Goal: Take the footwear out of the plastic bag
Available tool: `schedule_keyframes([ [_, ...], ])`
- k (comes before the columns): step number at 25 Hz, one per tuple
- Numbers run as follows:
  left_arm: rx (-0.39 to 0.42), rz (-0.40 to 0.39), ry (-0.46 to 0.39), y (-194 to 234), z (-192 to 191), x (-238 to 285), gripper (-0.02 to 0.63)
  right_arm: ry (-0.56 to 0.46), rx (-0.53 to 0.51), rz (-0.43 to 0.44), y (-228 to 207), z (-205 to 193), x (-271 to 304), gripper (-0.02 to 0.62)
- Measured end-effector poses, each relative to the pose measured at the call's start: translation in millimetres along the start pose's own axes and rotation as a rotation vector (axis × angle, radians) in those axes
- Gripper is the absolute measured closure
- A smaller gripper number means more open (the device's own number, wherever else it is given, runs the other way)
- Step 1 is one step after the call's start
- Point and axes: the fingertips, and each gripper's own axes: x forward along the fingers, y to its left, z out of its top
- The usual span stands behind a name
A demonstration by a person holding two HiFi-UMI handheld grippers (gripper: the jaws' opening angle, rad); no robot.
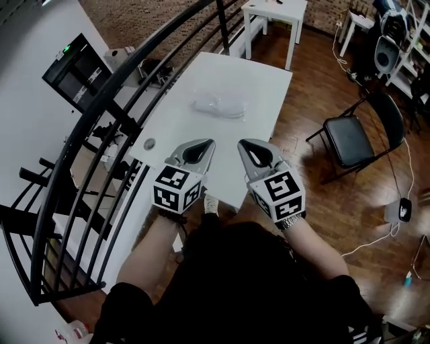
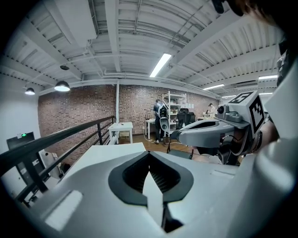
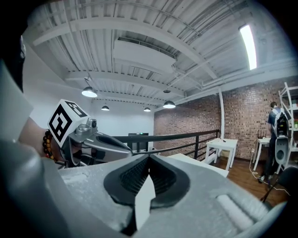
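A clear plastic bag [image 1: 219,106] with pale footwear inside lies on the white table [image 1: 259,84], toward its far half. My left gripper [image 1: 210,142] and right gripper [image 1: 241,144] hover side by side over the table's near end, well short of the bag. Both are shut with nothing between their jaws. In the left gripper view my own jaws [image 2: 149,153] meet tip to tip and the right gripper [image 2: 174,135] shows beside them. In the right gripper view the shut jaws [image 3: 149,157] point up toward the ceiling, and the left gripper [image 3: 132,148] is at the left.
A black railing [image 1: 101,114] runs along the table's left side. A round cable hole [image 1: 149,144] sits near the table's left edge. A black folding chair [image 1: 356,134] stands on the wooden floor at the right. A second white table [image 1: 274,19] is farther back.
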Motion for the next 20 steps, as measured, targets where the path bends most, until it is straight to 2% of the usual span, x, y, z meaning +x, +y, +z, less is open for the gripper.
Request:
schedule_keyframes([
  [6,-0.028,-0.032,0.009,48,-3,21,0.591,0.051,-0.01,-0.034,-14,-1,45,0.604],
  [13,-0.057,-0.06,0.042,134,-8,55,0.591,0.145,0.0,-0.051,-31,-5,133,0.604],
  [18,-0.12,-0.072,0.078,172,-44,80,0.591,0.259,0.002,-0.048,-39,-41,173,0.603],
  [20,-0.132,-0.069,0.089,184,-59,89,0.591,0.302,-0.003,-0.033,-40,-59,188,0.576],
])
